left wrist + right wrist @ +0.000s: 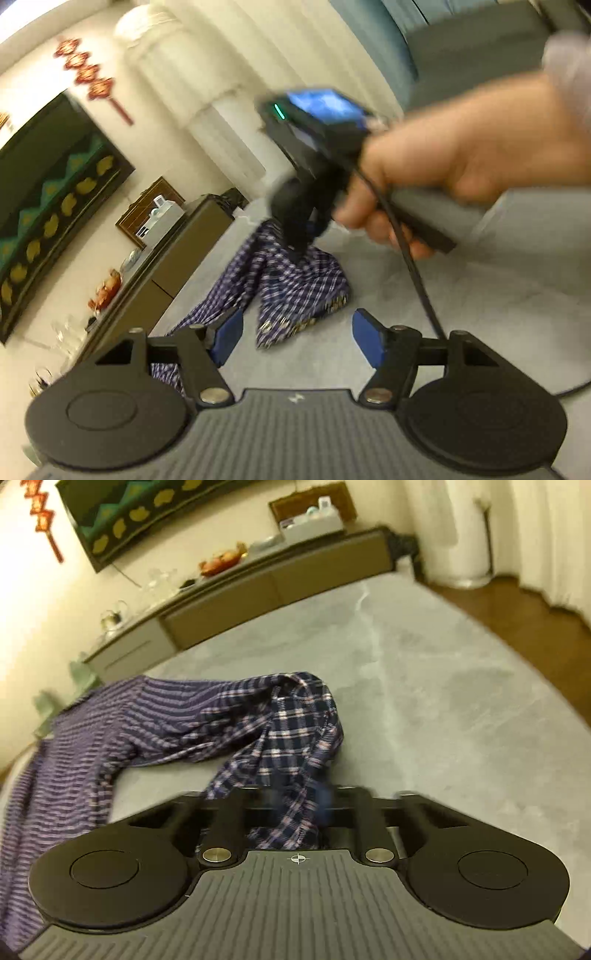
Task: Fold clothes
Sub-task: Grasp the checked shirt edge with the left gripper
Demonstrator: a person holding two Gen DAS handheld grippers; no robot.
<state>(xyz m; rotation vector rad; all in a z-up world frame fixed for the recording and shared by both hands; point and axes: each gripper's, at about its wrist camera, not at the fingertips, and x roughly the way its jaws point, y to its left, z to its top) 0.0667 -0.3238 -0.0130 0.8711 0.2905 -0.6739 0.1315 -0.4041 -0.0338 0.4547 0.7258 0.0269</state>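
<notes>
Plaid shirt (280, 731) pinched in the right hand-held gripper (295, 812) over grey table (424, 686).

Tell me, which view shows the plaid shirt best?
The right wrist view: the shirt spreads wide across the grey surface and runs into the shut right gripper. The left wrist view shows it farther off, bunched and partly hidden behind the right gripper.

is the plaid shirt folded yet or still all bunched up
Not folded. The plaid shirt is bunched and lifted off the grey surface, one end pinched in the right gripper. The left gripper is open.
</notes>
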